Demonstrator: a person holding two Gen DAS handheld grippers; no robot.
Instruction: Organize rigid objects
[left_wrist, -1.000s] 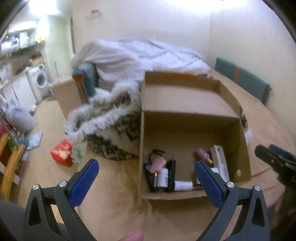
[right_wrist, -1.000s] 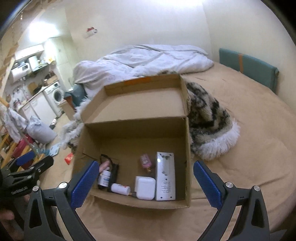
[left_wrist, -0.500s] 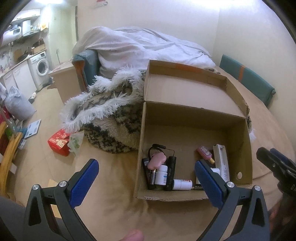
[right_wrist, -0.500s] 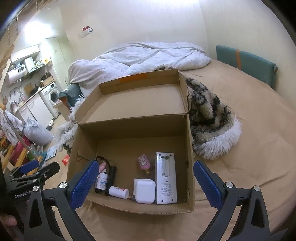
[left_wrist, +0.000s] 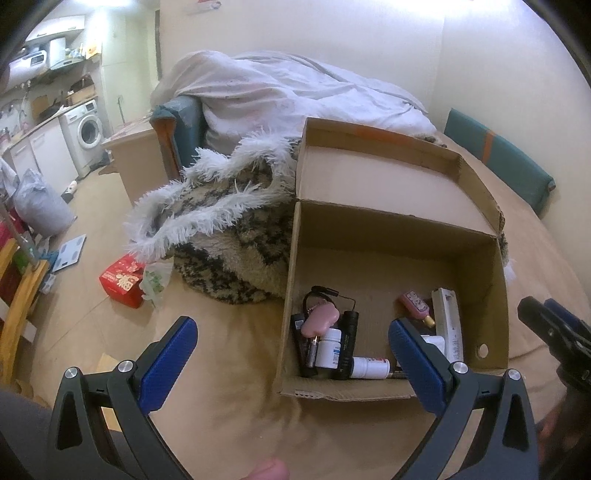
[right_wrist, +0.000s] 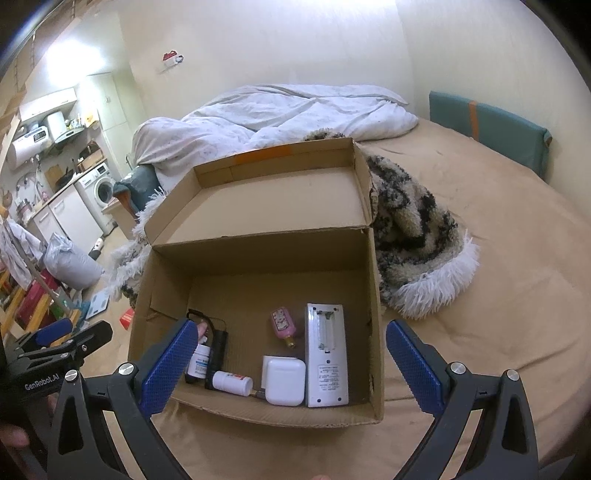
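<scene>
Cardboard box (right_wrist: 375, 332) of small items just beyond both wide-spread, empty claws.

Rumpled white duvet (right_wrist: 280, 110) — furry patterned blanket (right_wrist: 417, 236), washing machine (left_wrist: 88, 131)

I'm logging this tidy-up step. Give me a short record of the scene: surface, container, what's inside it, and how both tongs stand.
surface: tan bedsheet
container: open cardboard box, lid flap folded back
contents: white remote, white earbud case, pink bottle, white pill bottle, black flashlight, pink case
beside box: fluffy blanket
left tongs: open, empty
right tongs: open, empty
</scene>
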